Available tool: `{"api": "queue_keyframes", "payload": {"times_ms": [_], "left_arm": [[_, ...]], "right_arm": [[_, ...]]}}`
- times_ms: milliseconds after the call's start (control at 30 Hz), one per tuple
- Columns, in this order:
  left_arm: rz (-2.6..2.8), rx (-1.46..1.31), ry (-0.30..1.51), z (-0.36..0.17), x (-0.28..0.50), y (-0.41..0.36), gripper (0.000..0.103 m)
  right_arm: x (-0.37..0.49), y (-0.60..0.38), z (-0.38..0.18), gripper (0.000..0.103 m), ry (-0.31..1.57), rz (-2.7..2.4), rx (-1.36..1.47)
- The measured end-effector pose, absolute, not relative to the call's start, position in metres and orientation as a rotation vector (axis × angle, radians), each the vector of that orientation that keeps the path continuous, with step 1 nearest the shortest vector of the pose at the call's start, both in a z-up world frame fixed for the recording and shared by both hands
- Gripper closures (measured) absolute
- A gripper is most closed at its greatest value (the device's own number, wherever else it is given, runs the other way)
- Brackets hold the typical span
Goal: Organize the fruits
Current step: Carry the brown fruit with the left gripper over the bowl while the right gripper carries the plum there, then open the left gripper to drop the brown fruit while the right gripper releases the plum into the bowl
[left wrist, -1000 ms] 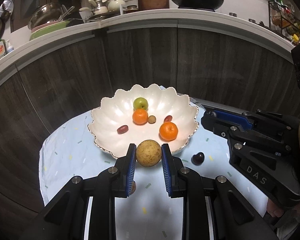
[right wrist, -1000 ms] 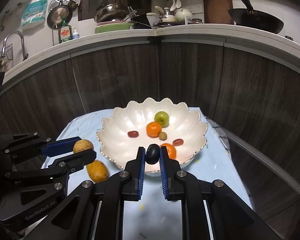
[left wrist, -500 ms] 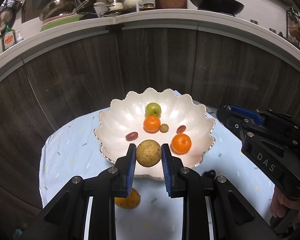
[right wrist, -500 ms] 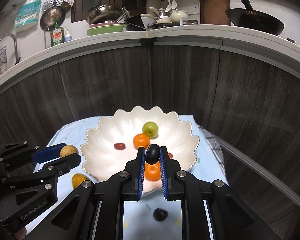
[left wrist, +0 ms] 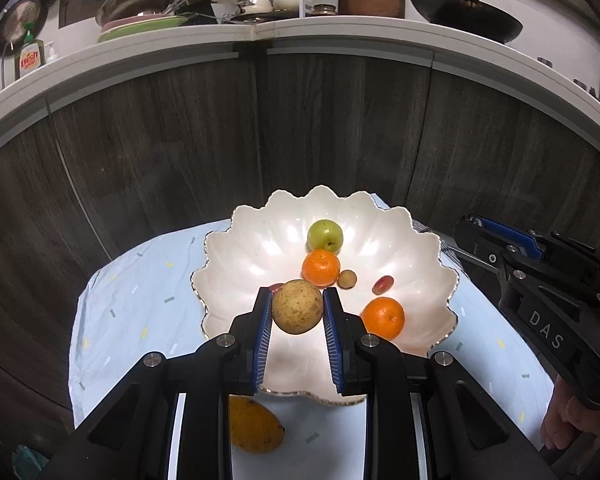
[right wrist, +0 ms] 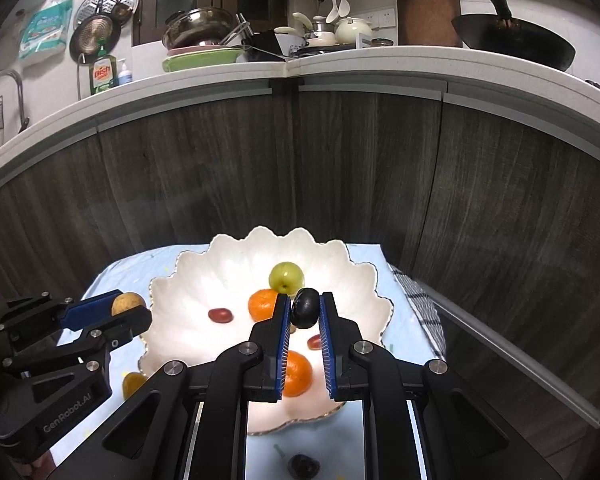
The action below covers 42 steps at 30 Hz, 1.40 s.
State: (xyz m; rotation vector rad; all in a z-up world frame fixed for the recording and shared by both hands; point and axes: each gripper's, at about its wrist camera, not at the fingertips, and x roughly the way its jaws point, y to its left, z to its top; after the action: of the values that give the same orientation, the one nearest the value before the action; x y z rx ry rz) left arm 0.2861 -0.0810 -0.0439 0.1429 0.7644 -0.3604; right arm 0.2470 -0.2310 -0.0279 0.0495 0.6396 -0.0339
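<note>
A white scalloped bowl (left wrist: 236, 256) (right wrist: 188, 280) sits on a pale blue cloth. In it lie a green fruit (left wrist: 325, 234), two oranges (left wrist: 321, 267) (left wrist: 382, 317), a small brown fruit (left wrist: 346, 279) and red grape-like fruits (left wrist: 382, 284). My left gripper (left wrist: 297, 312) is shut on a round tan fruit (left wrist: 297, 306) above the bowl's near side. My right gripper (right wrist: 305, 309) is shut on a dark plum (right wrist: 305, 307) over the bowl. A yellow mango (left wrist: 254, 424) lies on the cloth before the bowl. Another dark plum (right wrist: 303, 466) rests on the cloth.
Dark wood cabinet fronts (left wrist: 300, 128) stand close behind the cloth-covered table (left wrist: 132, 304). A white counter above holds pans, dishes and a wok (right wrist: 512, 46). A checked towel (right wrist: 420, 308) hangs at the table's right edge. A person's hand (left wrist: 572, 420) holds the right gripper.
Both grippers have moved forward over the bowl with their fruits still held. The mango and the loose plum have slid toward the bottom of the views.
</note>
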Motion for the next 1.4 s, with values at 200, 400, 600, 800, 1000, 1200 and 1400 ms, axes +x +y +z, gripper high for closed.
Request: {"api": "queue_keyframes", "payload": {"times_ms": [200, 400, 600, 800, 1000, 1200, 1400], "left_arm": [[-0.348, 0.138, 0.773, -0.052, 0.298, -0.083, 0.078], [-0.328, 0.128, 0.776, -0.058, 0.314, -0.084, 0.078], [-0.312, 0.116, 0.785, -0.066, 0.328, -0.084, 0.078], [-0.297, 0.119, 0.806, -0.077, 0.34, -0.085, 0.077], [-0.292, 0.108, 0.829, -0.082, 0.344, -0.086, 0.066], [-0.273, 0.127, 0.823, -0.08, 0.342, -0.086, 0.053], [-0.251, 0.137, 0.806, -0.074, 0.337, -0.081, 0.04]], "right_arm": [[0.261, -0.235, -0.034, 0.087, 0.641, -0.042, 0.044], [0.277, -0.24, -0.044, 0.087, 0.658, -0.049, 0.05], [0.292, -0.245, -0.054, 0.087, 0.684, -0.048, 0.06], [0.306, -0.247, -0.065, 0.087, 0.719, -0.045, 0.058], [0.312, -0.248, -0.072, 0.087, 0.755, -0.039, 0.064], [0.312, -0.25, -0.074, 0.073, 0.774, -0.052, 0.064], [0.308, -0.249, -0.07, 0.056, 0.764, -0.059, 0.071]]}}
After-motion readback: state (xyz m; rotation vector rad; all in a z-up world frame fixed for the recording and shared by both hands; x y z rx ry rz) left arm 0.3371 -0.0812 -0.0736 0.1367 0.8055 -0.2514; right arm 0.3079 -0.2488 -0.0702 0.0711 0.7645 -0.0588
